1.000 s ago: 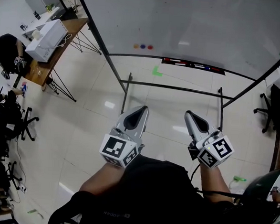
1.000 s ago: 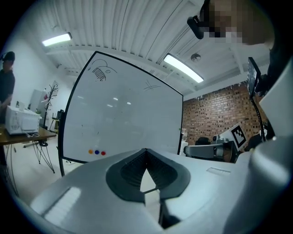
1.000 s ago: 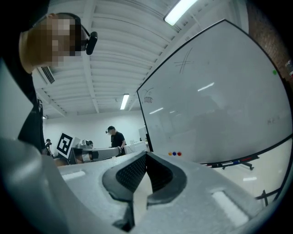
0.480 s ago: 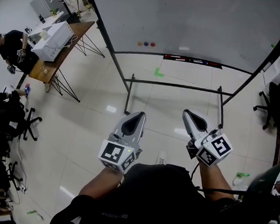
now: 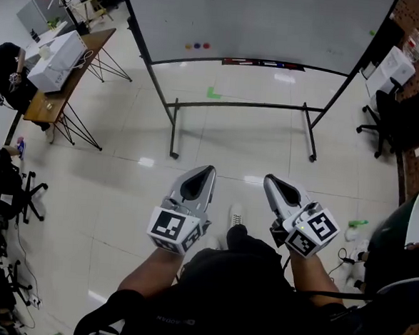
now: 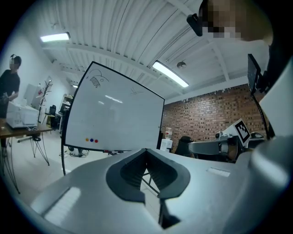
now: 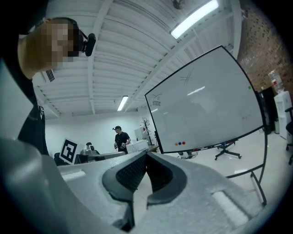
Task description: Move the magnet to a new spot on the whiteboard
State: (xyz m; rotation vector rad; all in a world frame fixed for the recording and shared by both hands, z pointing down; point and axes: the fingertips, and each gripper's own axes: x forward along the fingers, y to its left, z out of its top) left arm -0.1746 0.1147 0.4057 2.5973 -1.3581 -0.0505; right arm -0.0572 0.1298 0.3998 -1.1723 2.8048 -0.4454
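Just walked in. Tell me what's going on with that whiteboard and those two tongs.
A person stands on the open floor facing the whiteboard, holding the left tongs and the right tongs out level in front. Both are shut and empty. Three small round magnets, orange, blue and red, sit in a row near the board's lower left, just above the marker tray. The person is well short of the board, so neither pair of tongs is anywhere near a magnet.

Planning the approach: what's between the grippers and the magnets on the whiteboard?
Head view: between the left gripper, the right gripper and the magnets lie only tiled floor, the whiteboard stand's lower crossbar and a green tape mark.
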